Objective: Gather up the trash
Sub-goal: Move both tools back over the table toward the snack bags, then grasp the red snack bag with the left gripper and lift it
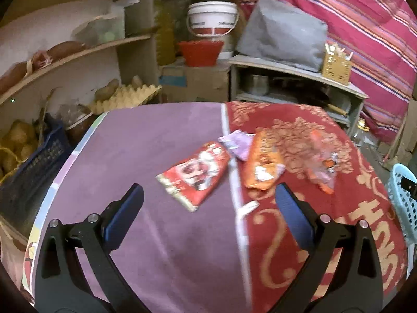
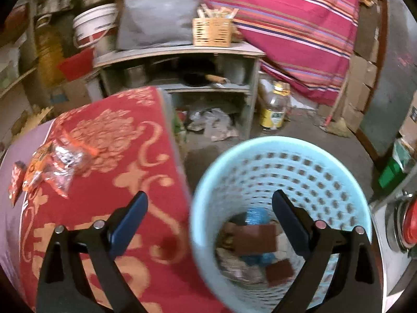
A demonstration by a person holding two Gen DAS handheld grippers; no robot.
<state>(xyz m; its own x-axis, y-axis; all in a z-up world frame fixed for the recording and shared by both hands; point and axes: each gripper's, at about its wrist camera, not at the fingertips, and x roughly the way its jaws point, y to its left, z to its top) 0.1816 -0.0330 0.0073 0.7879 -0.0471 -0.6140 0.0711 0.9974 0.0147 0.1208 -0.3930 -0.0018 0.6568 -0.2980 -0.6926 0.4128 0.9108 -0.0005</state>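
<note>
1. Left tool [image 1: 208, 193]: fingers spread wide, nothing between them, held above the surface [image 1: 166, 234] where its purple cloth meets its red patterned cloth.
2. Right tool [image 2: 209, 200]: fingers spread wide, empty; one finger is over the red cloth edge, the other over the light blue basket [image 2: 284, 146].
3. Trash on the surface: a red wrapper [image 1: 194, 174] lies flat on the purple cloth, just ahead of the left tool. A purple wrapper [image 1: 237, 143] and an orange wrapper [image 1: 263, 167] lie just beside it at the seam; the two look to overlap. A clear crumpled wrapper [image 1: 322, 164] lies farther right on the red cloth.
4. Basket: stands on the floor just beside the surface's right edge. It holds brown, blue and grey scraps [image 2: 255, 237] at the bottom.
</note>
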